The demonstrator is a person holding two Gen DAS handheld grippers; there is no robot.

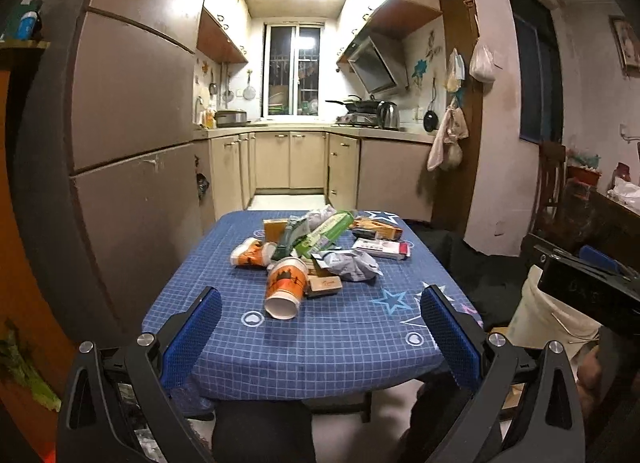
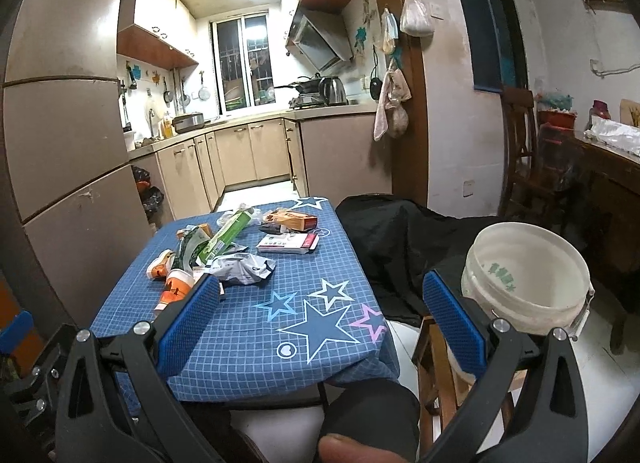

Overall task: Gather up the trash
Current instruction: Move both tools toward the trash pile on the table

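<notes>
Both tools (image 1: 320, 327) (image 2: 320, 315) gape (empty) short of the table's (image 1: 320, 359) near edge

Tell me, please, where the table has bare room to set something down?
The near strip of the tablecloth, between the tipped orange cup and the front edge, is bare. So is the starred near right corner towards the white bucket. The middle and far end are crowded with trash.

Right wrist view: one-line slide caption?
Open right hand-held gripper facing littered blue table, empty white bucket to its right.
</notes>
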